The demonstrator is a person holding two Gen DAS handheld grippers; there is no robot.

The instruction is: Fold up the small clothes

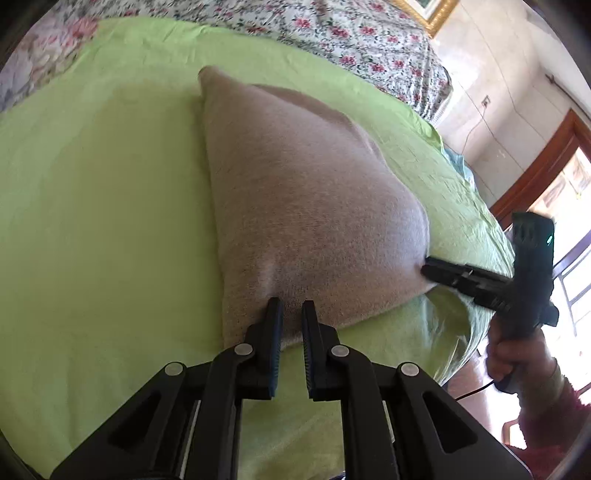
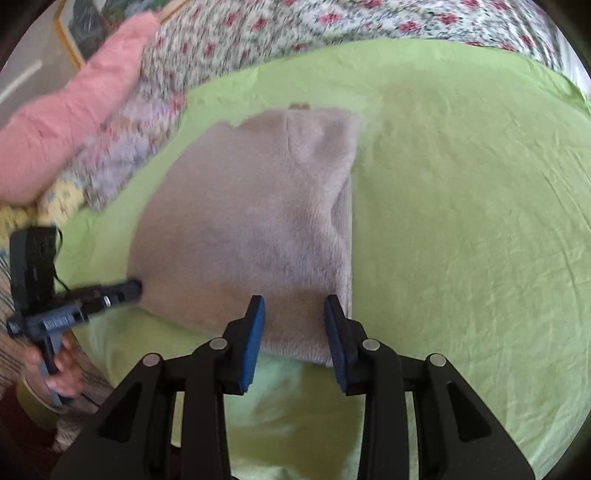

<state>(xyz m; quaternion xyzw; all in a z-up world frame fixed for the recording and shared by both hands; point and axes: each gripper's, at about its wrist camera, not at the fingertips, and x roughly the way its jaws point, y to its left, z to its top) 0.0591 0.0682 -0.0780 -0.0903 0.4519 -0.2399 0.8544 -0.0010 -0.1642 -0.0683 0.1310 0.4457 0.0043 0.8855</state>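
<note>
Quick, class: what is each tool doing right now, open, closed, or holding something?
Left tool: closed on the near edge of the beige knit garment.
Right tool: closed on the same garment's near edge, gripping a wider fold.

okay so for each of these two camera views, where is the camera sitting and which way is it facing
Left wrist view: sits on the left hand-held gripper, looks forward and down its fingers at the beige knit garment on the green sheet; the right hand-held gripper and the hand holding it show at right.
Right wrist view: sits on the right hand-held gripper, looks down at the same garment; the left hand-held gripper and a pink sleeve show at left.
Shared: garment, green sheet, floral bedspread.
</note>
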